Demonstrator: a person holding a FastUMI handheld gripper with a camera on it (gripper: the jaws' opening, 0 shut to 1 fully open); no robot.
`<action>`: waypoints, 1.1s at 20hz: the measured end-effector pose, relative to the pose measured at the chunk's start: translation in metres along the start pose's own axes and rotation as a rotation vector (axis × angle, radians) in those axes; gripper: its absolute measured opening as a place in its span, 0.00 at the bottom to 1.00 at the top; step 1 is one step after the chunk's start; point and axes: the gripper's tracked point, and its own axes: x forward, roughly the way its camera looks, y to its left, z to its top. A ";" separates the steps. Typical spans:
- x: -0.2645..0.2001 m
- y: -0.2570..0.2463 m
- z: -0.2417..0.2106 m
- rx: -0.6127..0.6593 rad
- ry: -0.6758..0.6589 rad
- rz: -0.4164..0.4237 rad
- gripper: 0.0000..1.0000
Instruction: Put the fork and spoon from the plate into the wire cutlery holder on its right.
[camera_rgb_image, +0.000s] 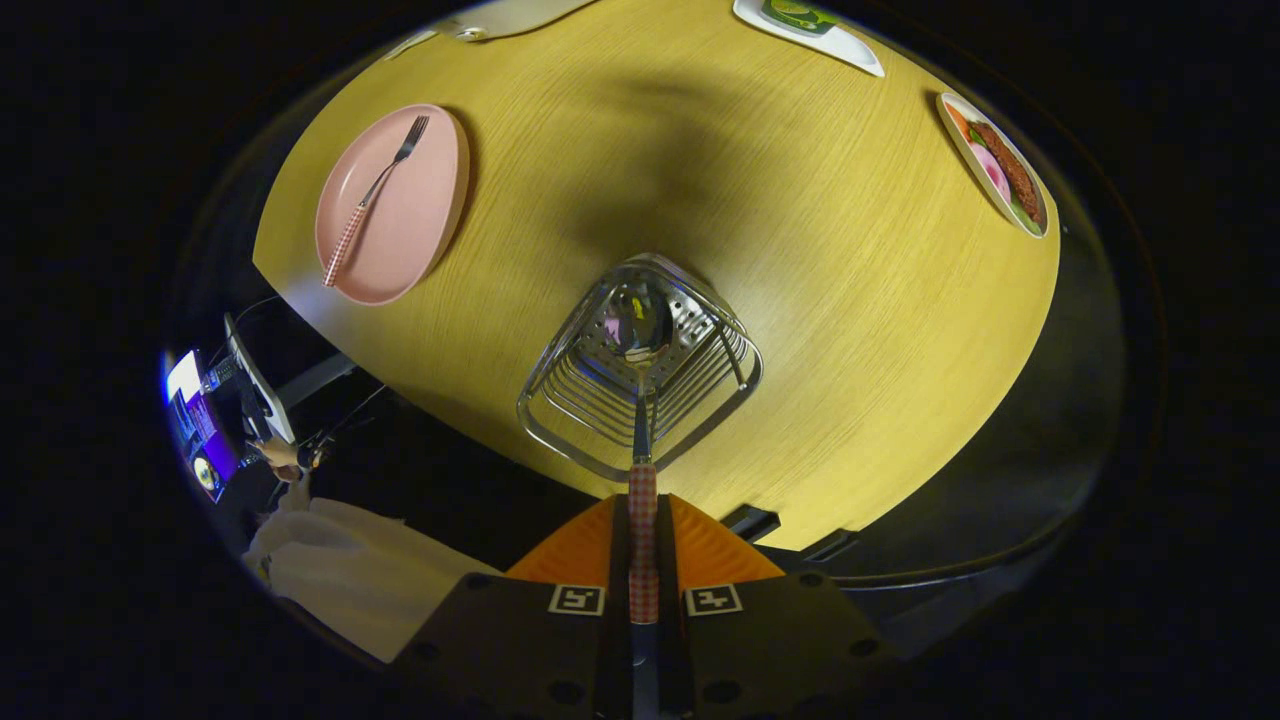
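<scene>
One spoon (642, 400) clamped in hand-held gripper (643, 545), over wire holder (560, 400)

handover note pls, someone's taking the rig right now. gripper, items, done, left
Gripper: shut on the checked-handle metal spoon, handle clamped between the fingers, bowl pointing down into the wire cutlery holder just ahead of them.
Spoon: bowl already inside the holder, not released.
Checked-handle metal fork: lying on the pink round plate, beyond the holder on the yellow wooden table.
Done: spoon picked up and brought over the holder.
Left: let go of the spoon, then fetch the fork and drop it into the holder.
</scene>
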 end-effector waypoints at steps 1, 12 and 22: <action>0.000 0.000 0.002 0.011 -0.005 0.000 0.16; -0.049 0.018 0.011 0.042 -0.274 0.082 0.87; -0.092 0.066 0.008 0.028 -0.634 0.075 1.00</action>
